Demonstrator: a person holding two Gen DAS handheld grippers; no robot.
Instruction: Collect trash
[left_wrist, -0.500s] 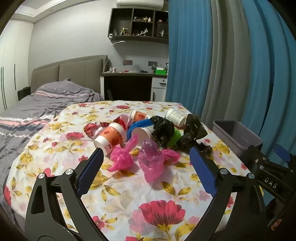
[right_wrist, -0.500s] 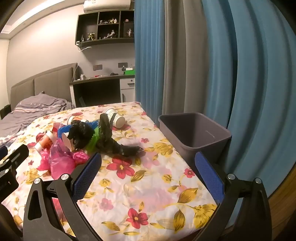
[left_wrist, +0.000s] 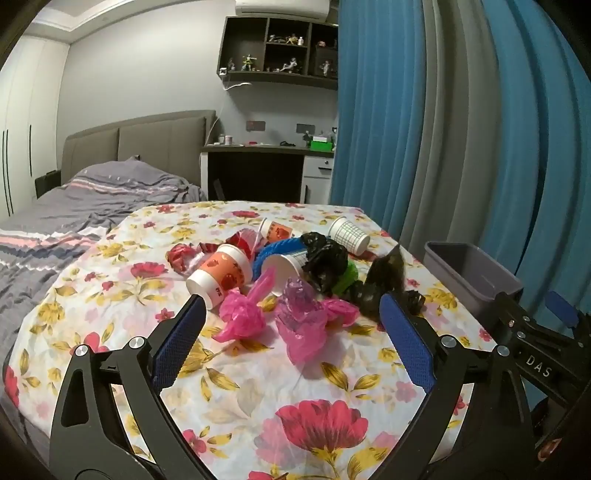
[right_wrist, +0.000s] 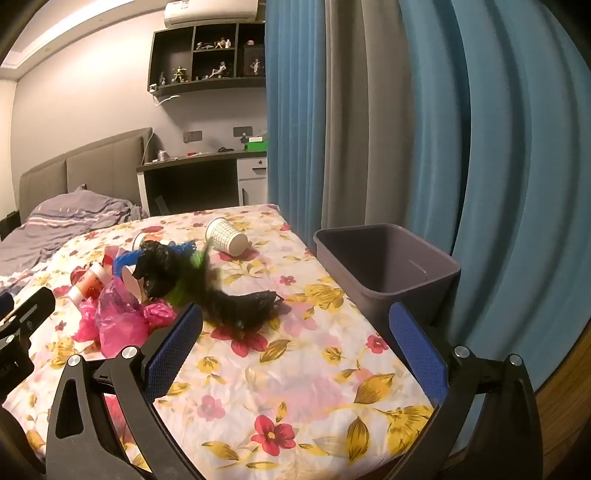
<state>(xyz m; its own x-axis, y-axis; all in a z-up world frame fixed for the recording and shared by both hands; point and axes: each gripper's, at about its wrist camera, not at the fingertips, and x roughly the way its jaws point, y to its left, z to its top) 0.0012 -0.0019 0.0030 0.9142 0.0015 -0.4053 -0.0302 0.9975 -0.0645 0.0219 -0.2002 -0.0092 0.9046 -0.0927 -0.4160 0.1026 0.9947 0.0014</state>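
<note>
A heap of trash lies on the floral cloth (left_wrist: 258, 387). It holds an orange-printed paper cup (left_wrist: 221, 275), a checked cup (left_wrist: 349, 234), crumpled pink bags (left_wrist: 306, 325), a black bag (left_wrist: 323, 258) and a second, blurred black bag (left_wrist: 384, 284). My left gripper (left_wrist: 291, 306) hovers open just in front of the pink bags, nothing between its fingers. My right gripper (right_wrist: 295, 312) is open too, near the long black bag (right_wrist: 240, 302), with the grey bin (right_wrist: 388, 299) to its right. The bin's bottom is not visible.
Blue and grey curtains (right_wrist: 424, 147) hang close behind the bin. A bed with a grey quilt (left_wrist: 92, 206) lies to the left, with a desk (left_wrist: 258, 170) and wall shelves beyond. The cloth's near part (right_wrist: 295, 387) carries only its flower print.
The upright black bag has gone blurry and its top has leaned over. Both grippers and the rest of the pile stay where they were.
</note>
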